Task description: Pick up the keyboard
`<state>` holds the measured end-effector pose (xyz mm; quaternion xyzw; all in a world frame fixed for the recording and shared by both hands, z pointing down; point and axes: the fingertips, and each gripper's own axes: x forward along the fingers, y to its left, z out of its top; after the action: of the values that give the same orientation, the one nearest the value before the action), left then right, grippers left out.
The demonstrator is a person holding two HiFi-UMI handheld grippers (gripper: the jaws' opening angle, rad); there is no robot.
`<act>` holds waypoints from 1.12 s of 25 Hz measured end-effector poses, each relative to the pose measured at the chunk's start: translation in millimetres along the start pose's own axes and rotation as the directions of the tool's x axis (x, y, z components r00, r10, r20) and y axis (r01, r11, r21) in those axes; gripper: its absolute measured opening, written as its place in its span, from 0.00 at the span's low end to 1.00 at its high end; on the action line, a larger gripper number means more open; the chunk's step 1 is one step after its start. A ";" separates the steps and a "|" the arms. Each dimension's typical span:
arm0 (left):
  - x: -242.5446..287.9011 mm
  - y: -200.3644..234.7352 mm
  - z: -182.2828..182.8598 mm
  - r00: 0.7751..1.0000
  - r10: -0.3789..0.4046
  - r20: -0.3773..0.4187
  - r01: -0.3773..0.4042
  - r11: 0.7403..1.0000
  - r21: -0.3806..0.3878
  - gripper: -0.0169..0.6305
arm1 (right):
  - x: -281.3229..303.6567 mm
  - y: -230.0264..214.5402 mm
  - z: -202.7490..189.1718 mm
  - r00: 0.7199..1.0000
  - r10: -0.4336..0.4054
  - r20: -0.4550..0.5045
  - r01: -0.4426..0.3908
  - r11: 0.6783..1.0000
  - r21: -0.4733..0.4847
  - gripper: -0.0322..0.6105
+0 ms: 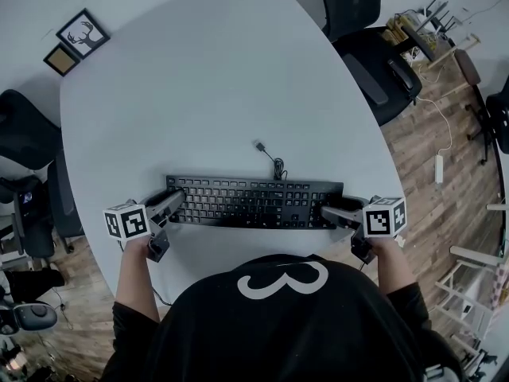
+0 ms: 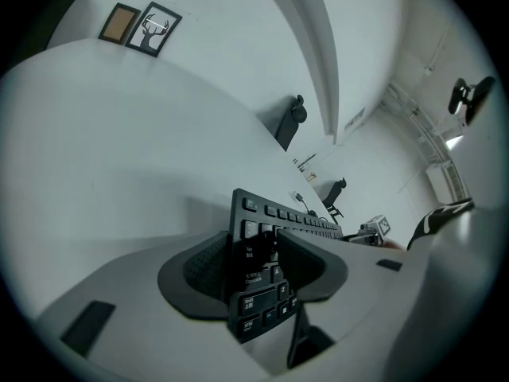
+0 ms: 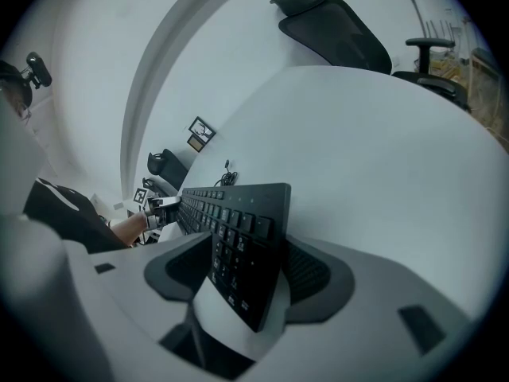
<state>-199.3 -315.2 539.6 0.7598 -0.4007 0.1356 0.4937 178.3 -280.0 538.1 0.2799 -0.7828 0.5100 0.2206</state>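
Note:
A black keyboard (image 1: 250, 201) lies across the white table (image 1: 207, 78) close to the near edge, its cable (image 1: 274, 163) coiled just behind it. My left gripper (image 1: 179, 201) is at its left end: in the left gripper view (image 2: 254, 253) the pads sit against both faces of the keyboard (image 2: 294, 217). At the right end, my right gripper (image 1: 328, 213) clasps the keyboard the same way. In the right gripper view (image 3: 242, 269) the keyboard (image 3: 231, 205) stands edge-on between the two pads, and both touch it.
Two framed pictures (image 1: 82, 32) rest at the table's far left. Black office chairs stand at the far right (image 1: 374, 54) and at the left (image 1: 24, 134). Wooden floor with cables and a power strip (image 1: 438, 168) lies to the right.

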 end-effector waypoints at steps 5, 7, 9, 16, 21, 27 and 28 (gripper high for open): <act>1.4 0.7 0.3 1.000 -0.010 -0.024 0.009 1.000 -0.021 0.32 | 0.3 -8.3 -1.1 0.998 -0.022 -0.053 0.021 1.000 -0.022 0.37; 2.4 2.7 -0.1 0.999 -0.004 -0.032 0.003 1.000 -0.024 0.32 | 1.5 -8.6 -1.8 0.997 -0.011 -0.080 0.008 0.999 -0.034 0.36; 2.6 4.7 -1.1 0.999 0.006 -0.037 -0.007 1.000 -0.024 0.32 | 2.0 -8.4 -2.4 0.997 0.020 -0.080 -0.021 1.000 -0.010 0.34; 1.7 4.0 -4.3 0.999 0.010 -0.031 -0.011 0.999 -0.037 0.31 | 1.5 -11.6 3.4 0.997 0.072 -0.018 -0.071 0.996 0.056 0.30; 5.3 2.5 -6.1 1.000 0.012 -0.028 -0.013 0.999 -0.038 0.31 | 2.6 -14.4 2.9 0.999 0.044 0.005 -0.045 0.998 0.044 0.30; 3.8 2.4 -3.8 1.000 0.003 -0.028 -0.004 0.999 -0.039 0.31 | 3.0 -14.6 3.9 1.000 0.018 0.025 -0.019 0.999 0.032 0.30; 4.0 2.1 -3.4 1.000 0.001 -0.024 -0.002 0.999 -0.038 0.31 | 2.8 -14.8 3.5 0.999 0.014 0.031 -0.015 1.000 0.027 0.31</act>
<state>-197.7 -314.6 545.0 0.7484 -0.3979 0.1374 0.5125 185.9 -288.6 548.5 0.2850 -0.7811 0.5179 0.2012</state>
